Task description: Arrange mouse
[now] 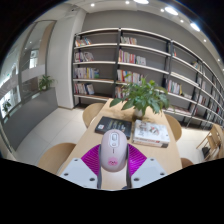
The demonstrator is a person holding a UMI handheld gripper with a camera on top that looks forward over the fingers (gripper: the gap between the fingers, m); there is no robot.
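Note:
A white computer mouse (112,152) with a pink scroll wheel and a pink mark near its tail sits lengthwise between my gripper's (112,163) two fingers. The magenta pads (92,160) press against both of its sides, so the gripper is shut on it. The mouse is held above a wooden table (100,115). A dark mouse pad (116,127) lies on the table just beyond the mouse's nose.
A potted green plant (143,97) stands on the table beyond the pad, with a magazine (152,132) beside it to the right. Chairs (91,113) ring the table. Bookshelves (130,62) line the far wall.

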